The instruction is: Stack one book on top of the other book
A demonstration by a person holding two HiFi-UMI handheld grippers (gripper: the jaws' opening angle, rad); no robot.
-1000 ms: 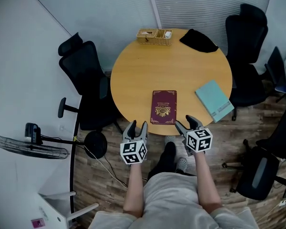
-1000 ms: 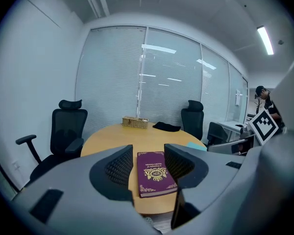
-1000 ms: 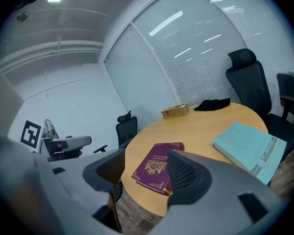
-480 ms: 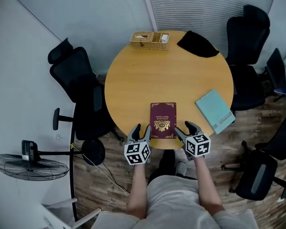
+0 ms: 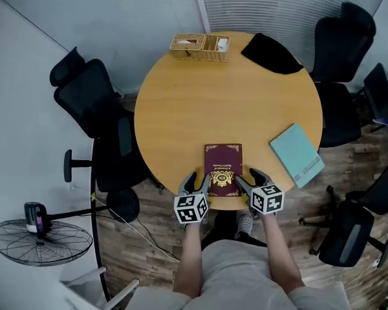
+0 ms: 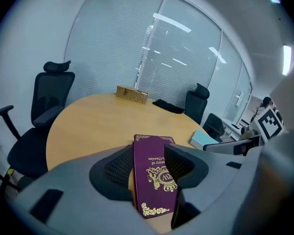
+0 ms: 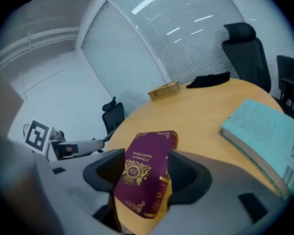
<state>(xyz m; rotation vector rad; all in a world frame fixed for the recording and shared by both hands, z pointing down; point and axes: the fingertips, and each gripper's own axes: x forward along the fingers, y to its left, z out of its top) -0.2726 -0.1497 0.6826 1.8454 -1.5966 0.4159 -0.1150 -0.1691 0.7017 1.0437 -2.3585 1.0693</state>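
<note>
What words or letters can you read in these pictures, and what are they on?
"A Treasury of World's Classics": gold title on the dark red hardcover book.
"RW": gold crest on that cover, as best it reads.
Light teal book: faint cover print, too small to read.
Black-and-white marker cube: patterns only, no words.

A round wooden worktop (image 5: pixel 181 108) stands on a wood-plank floor (image 5: pixel 149 250), with a black office chair (image 5: pixel 90 102) at its left and more black chairs (image 5: pixel 339 44) at its right. Behind it are pale walls (image 5: pixel 26 63) and glazed panels with closed blinds (image 5: pixel 265 5) that catch strip-light reflections. A standing fan (image 5: pixel 39 241) sits by the left wall.
</note>
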